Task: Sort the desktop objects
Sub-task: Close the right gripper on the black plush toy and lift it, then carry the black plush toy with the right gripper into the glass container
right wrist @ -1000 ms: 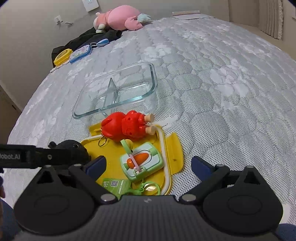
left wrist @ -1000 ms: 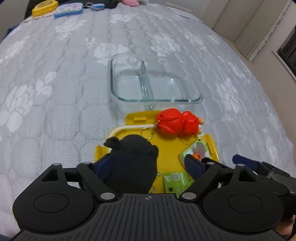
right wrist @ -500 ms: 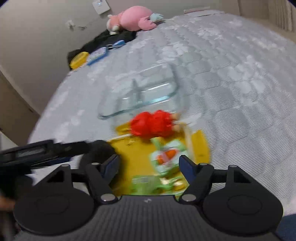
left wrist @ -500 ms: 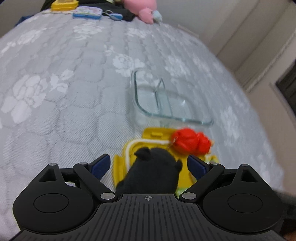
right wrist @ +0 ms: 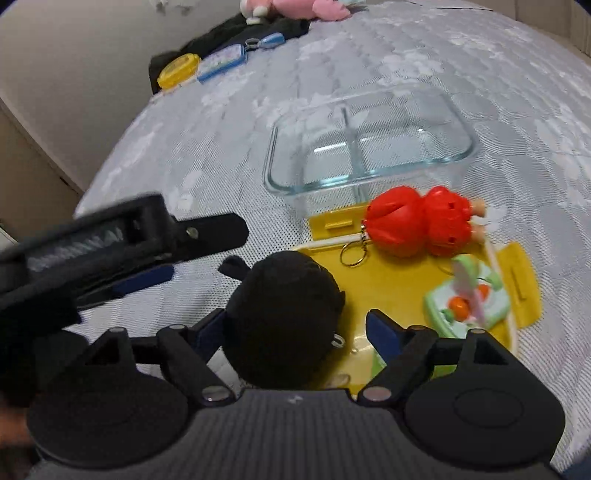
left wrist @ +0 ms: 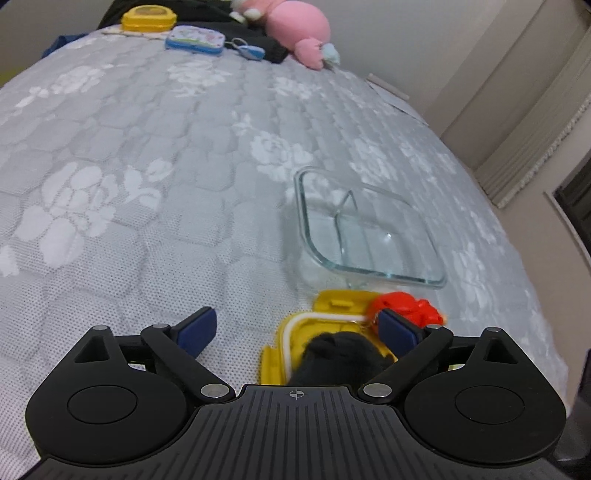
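A black plush toy (right wrist: 284, 317) lies on the left part of a yellow lid (right wrist: 399, 280), between the open fingers of my right gripper (right wrist: 295, 328); whether the pads touch it I cannot tell. A red doll keychain (right wrist: 417, 225) and a green carrot toy (right wrist: 469, 302) also lie on the lid. A divided glass container (right wrist: 369, 144) stands just behind. My left gripper (left wrist: 299, 328) is open and empty, to the left of the lid (left wrist: 332, 302); the plush (left wrist: 343, 354) shows low between its fingers. The left gripper's body (right wrist: 110, 243) crosses the right wrist view.
At the far end of the grey quilted bed lie a yellow case (left wrist: 147, 18), a blue case (left wrist: 194, 38), a small keychain (left wrist: 247, 50), dark clothing and a pink plush (left wrist: 299, 26). A wall and curtain stand beyond the bed's right edge.
My left gripper has let go of the area around the black plush and pulled left. My right gripper has swung left and closed in around the plush.
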